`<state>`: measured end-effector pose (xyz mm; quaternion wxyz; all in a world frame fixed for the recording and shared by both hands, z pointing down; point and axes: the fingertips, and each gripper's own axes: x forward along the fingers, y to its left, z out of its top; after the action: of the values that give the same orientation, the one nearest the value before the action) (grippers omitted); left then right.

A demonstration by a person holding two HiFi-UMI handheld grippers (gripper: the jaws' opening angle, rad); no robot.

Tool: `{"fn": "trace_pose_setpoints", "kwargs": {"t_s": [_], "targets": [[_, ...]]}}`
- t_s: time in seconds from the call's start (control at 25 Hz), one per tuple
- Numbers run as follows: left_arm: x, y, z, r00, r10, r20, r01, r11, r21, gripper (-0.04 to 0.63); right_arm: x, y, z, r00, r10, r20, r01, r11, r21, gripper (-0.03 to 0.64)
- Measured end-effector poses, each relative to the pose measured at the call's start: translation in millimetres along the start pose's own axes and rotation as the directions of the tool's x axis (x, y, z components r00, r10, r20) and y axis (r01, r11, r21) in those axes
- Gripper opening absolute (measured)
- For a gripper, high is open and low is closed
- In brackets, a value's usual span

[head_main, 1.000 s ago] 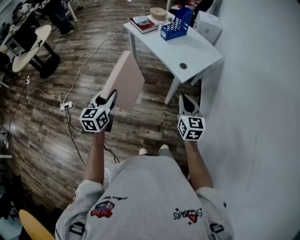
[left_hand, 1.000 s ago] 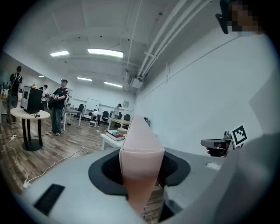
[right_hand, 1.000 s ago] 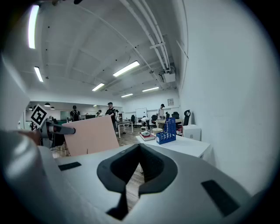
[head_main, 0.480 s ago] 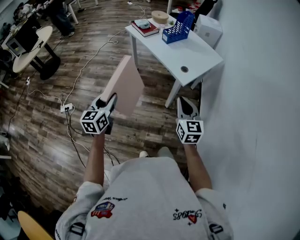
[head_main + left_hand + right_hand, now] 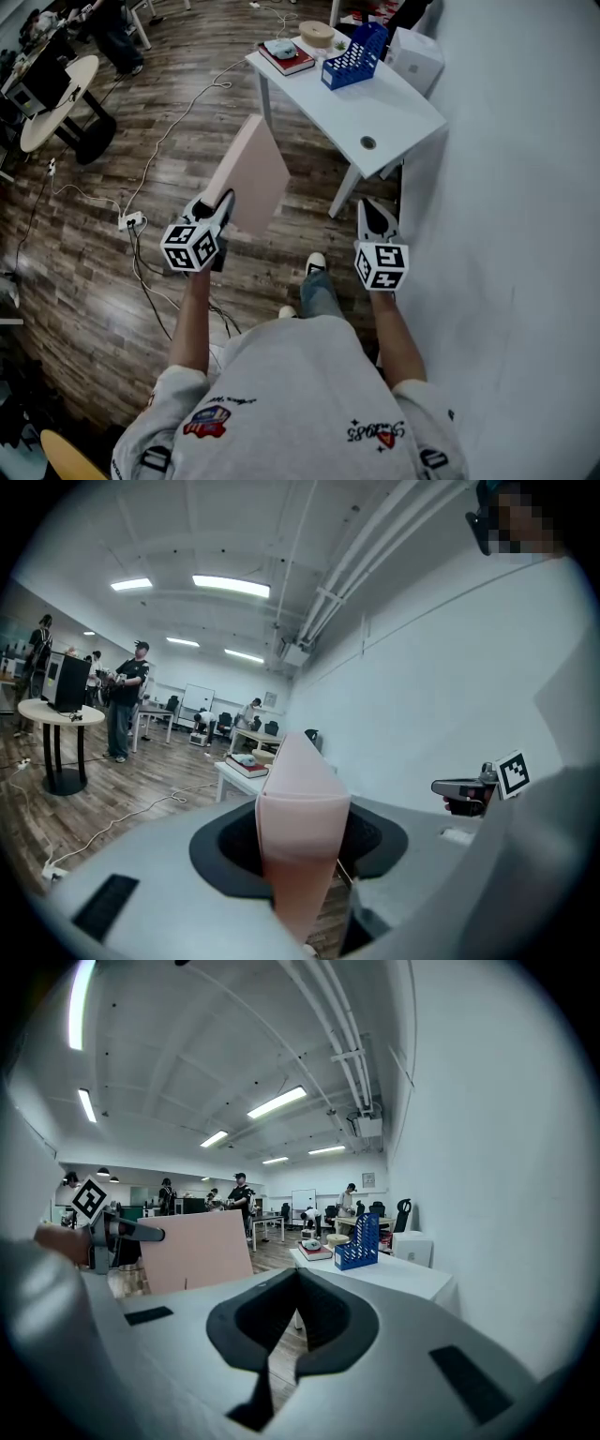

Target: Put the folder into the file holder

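My left gripper (image 5: 217,202) is shut on the lower edge of a pink folder (image 5: 249,176), which stands tilted up and away over the wooden floor. In the left gripper view the folder (image 5: 300,836) fills the gap between the jaws edge-on. My right gripper (image 5: 376,212) is shut with nothing in it, level with the left one and close to the wall. The blue file holder (image 5: 354,50) stands on the far part of the white table (image 5: 398,108) ahead; the right gripper view shows the file holder (image 5: 358,1240) upright, with the folder (image 5: 195,1249) at its left.
On the table, a red book (image 5: 287,52) with a small item on top, a round wooden object (image 5: 318,30) and a white box (image 5: 415,52). Cables (image 5: 178,117) trail across the floor. A round table (image 5: 56,89) stands far left. The white wall (image 5: 525,187) runs along the right.
The person's foot has stepped forward below the grippers and the table has shifted slightly in the view. Both grippers and the folder keep the same pose.
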<state>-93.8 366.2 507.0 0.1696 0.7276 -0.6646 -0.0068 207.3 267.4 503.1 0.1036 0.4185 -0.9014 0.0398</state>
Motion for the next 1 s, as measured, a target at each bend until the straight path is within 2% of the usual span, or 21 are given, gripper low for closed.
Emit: {"fn": "trace_pose_setpoints", "kwargs": {"t_s": [0.52, 1.0], "targets": [[127.1, 41.9, 32.4, 1.0, -0.002, -0.022, 0.003, 1.0, 0.015, 0.163, 127.6, -63.1, 2.2, 1.0, -0.002, -0.025, 0.004, 0.997, 0.082, 0.003], [257.0, 70.5, 98.1, 0.999, 0.036, 0.033, -0.037, 0.999, 0.025, 0.164, 259.4, -160.6, 47.7, 1.0, 0.009, 0.023, -0.011, 0.994, 0.109, 0.003]]}}
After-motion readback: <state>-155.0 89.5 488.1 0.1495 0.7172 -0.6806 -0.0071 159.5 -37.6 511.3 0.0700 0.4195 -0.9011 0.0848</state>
